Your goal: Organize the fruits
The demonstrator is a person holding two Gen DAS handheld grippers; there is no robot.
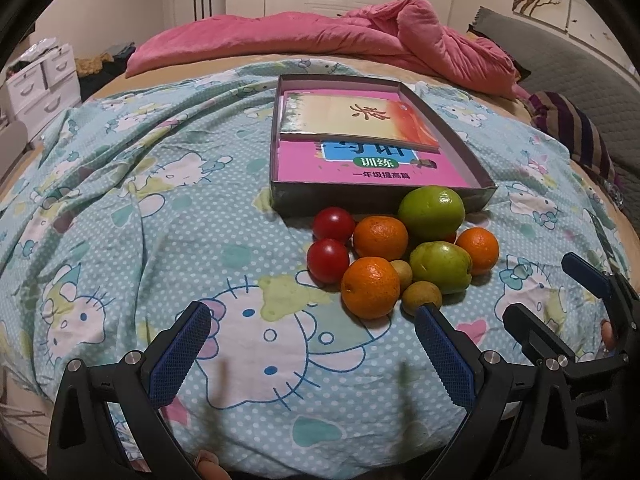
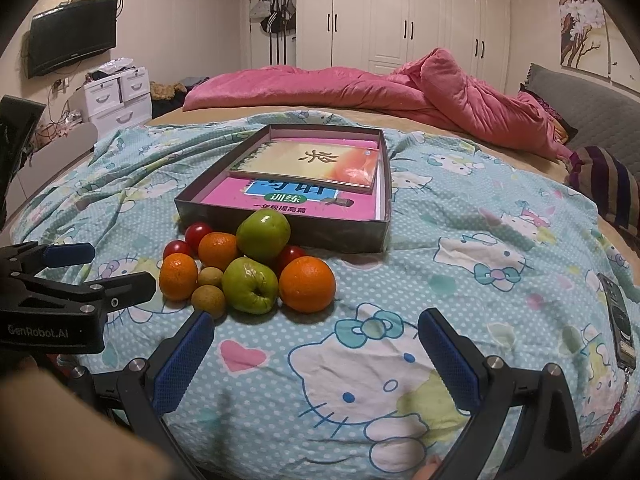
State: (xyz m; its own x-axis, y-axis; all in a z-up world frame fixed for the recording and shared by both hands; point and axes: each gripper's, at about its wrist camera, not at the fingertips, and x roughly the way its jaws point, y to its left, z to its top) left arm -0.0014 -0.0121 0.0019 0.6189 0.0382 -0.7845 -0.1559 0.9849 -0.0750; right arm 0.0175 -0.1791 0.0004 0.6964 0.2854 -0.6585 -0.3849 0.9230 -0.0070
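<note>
Your left tongs and your right tongs both stand wide apart and empty, low over the pale blue cartoon-cat bedsheet. From your right wrist view the fruits sit at about 11 o'clock, touching one another in a pile: three round oranges, two green apples, red cherry tomatoes and two small tan longans. Just beyond the pile, at 12 o'clock, lies the shallow grey cardboard box lid, holding a pink workbook with a yellow booklet on it.
</note>
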